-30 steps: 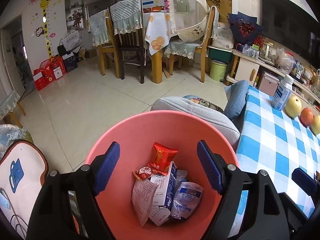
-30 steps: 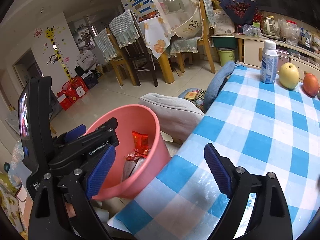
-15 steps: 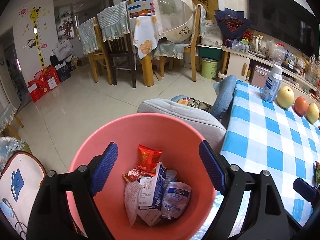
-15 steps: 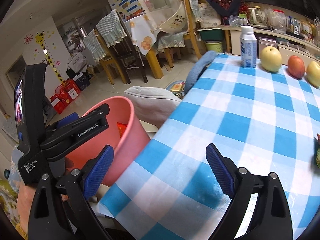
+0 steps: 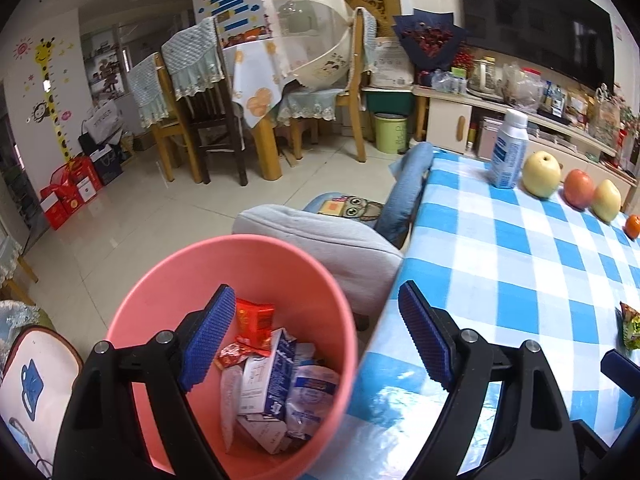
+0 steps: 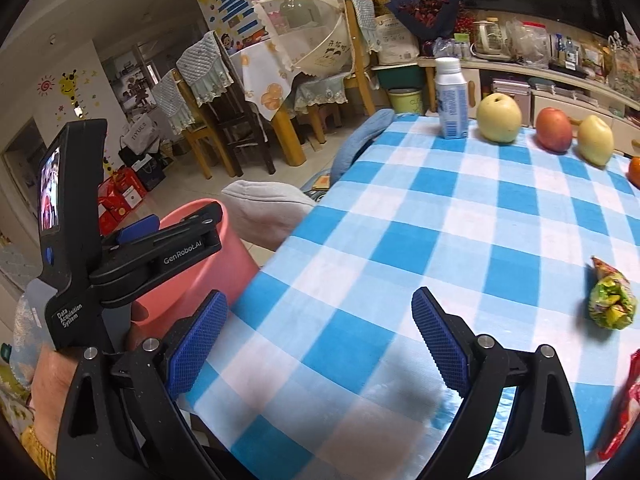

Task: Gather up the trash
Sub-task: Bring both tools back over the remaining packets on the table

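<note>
Pink bin [image 5: 240,264] sits lower left, already holding wrappers. Both your left gripper [image 5: 316,340] and right gripper [image 6: 320,338] gape empty. Aim the right one at the green snack wrapper [image 6: 610,300] at the frame's right edge, straddling it before you squeeze.

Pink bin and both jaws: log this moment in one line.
pink bin: holds wrappers, cartons | left gripper: open, empty | right gripper: open, empty | green snack wrapper: on table
</note>
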Demonstrator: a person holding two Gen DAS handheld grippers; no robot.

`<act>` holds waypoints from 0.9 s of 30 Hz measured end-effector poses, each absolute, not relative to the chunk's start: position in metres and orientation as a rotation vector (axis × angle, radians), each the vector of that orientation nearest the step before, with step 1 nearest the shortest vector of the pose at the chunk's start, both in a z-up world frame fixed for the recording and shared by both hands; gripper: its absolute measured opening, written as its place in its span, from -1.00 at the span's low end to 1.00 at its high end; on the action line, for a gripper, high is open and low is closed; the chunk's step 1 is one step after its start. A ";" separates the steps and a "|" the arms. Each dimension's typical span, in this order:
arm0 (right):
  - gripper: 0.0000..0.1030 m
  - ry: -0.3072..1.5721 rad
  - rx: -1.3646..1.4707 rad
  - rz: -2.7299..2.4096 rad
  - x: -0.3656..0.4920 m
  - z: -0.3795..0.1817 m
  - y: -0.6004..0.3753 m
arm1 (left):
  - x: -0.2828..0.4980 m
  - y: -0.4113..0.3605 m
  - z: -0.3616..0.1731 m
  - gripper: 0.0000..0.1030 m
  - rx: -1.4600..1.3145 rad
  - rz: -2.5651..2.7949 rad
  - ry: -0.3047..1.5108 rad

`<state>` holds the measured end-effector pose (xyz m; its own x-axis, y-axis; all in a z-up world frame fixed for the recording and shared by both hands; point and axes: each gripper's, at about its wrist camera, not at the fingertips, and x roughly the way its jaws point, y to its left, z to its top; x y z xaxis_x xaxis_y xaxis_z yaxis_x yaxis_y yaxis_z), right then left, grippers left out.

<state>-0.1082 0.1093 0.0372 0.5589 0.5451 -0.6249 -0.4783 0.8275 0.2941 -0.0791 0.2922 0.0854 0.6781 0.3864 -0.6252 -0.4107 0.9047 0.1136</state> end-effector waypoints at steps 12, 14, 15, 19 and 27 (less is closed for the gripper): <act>0.79 0.757 0.104 0.541 -0.109 0.042 0.068 | -0.066 0.247 0.082 0.64 0.008 0.359 0.698; 0.79 0.755 0.111 0.527 -0.108 0.043 0.059 | -0.063 0.238 0.082 0.64 0.019 0.340 0.696; 0.79 0.752 0.113 0.519 -0.108 0.044 0.055 | -0.062 0.233 0.081 0.64 0.025 0.329 0.696; 0.79 0.742 0.116 0.482 -0.108 0.046 0.036 | -0.059 0.215 0.080 0.64 0.049 0.292 0.692; 0.79 0.722 0.121 0.418 -0.109 0.050 0.001 | -0.052 0.180 0.075 0.64 0.091 0.218 0.693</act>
<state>-0.1092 0.0006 0.0500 0.6719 0.4118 -0.6156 -0.3294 0.9106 0.2496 -0.0516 0.1803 0.0748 0.7479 0.2292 -0.6230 -0.1689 0.9733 0.1553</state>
